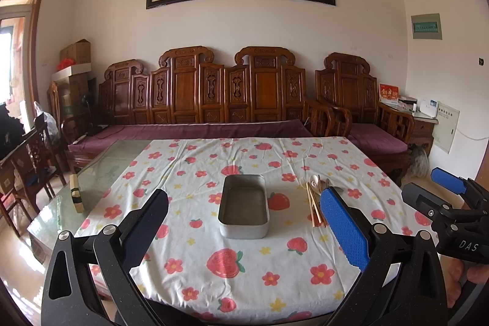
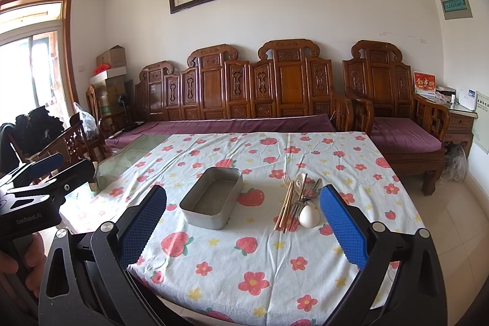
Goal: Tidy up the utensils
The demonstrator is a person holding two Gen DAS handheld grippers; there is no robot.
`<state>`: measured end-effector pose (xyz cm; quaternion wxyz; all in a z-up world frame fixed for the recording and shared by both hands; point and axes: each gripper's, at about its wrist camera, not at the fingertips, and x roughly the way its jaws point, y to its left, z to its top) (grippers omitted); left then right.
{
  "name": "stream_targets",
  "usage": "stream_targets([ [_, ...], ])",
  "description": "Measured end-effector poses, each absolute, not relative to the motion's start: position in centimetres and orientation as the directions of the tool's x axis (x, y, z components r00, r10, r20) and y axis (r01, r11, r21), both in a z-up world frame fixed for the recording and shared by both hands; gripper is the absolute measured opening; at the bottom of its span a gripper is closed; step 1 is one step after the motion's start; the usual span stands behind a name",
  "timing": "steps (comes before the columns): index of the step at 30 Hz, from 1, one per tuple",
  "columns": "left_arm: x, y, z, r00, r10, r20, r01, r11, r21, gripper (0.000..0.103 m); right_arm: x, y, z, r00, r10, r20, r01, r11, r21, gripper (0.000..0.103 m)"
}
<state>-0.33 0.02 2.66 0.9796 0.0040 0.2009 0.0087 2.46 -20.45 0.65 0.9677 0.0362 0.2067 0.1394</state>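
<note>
A grey rectangular metal tin [image 1: 243, 229] [image 2: 201, 220] stands empty on the flowered tablecloth [image 1: 244, 274], mid-table. To its right lies a loose pile of utensils [image 1: 316, 197] [image 2: 295, 197]: wooden chopsticks, metal forks and spoons, and a white ceramic spoon [image 2: 308, 216]. My left gripper [image 1: 244, 193] hovers open above the near table edge, facing the tin, with nothing between its fingers. My right gripper [image 2: 244, 191] is also open and empty, facing the gap between tin and utensils. Each gripper shows at the edge of the other's view: the right gripper [image 1: 423, 184] and the left gripper [image 2: 70, 167].
The cloth covers the right part of a glass table [image 1: 101, 173]. A small wooden brush-like object [image 1: 75, 193] lies on the bare glass at left. A carved wooden bench [image 1: 214, 100] with purple cushions runs behind the table. Wooden chairs [image 1: 33, 161] stand at left.
</note>
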Motion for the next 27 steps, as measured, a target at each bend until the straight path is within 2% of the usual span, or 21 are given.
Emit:
stream_targets([
  [9,0.5,0.6,2.2,0.911,0.010,-0.413,-0.008,1.000,0.006,0.097,3.0,-20.1,0.0,0.870,0.282,-0.404,-0.254,0.960,0.121,0.100],
  [18,4.3,0.9,-1.7,0.854,-0.010,-0.520,0.016,1.000,0.007,0.097,5.8,-20.5,-2.7,0.849,0.270,-0.454,-0.247,0.963,0.110,0.100],
  [27,6.6,-0.1,-4.7,0.821,-0.021,-0.571,0.039,0.999,0.021,0.097,9.0,-20.6,-5.1,0.823,0.262,-0.503,-0.250,0.964,0.093,0.099],
])
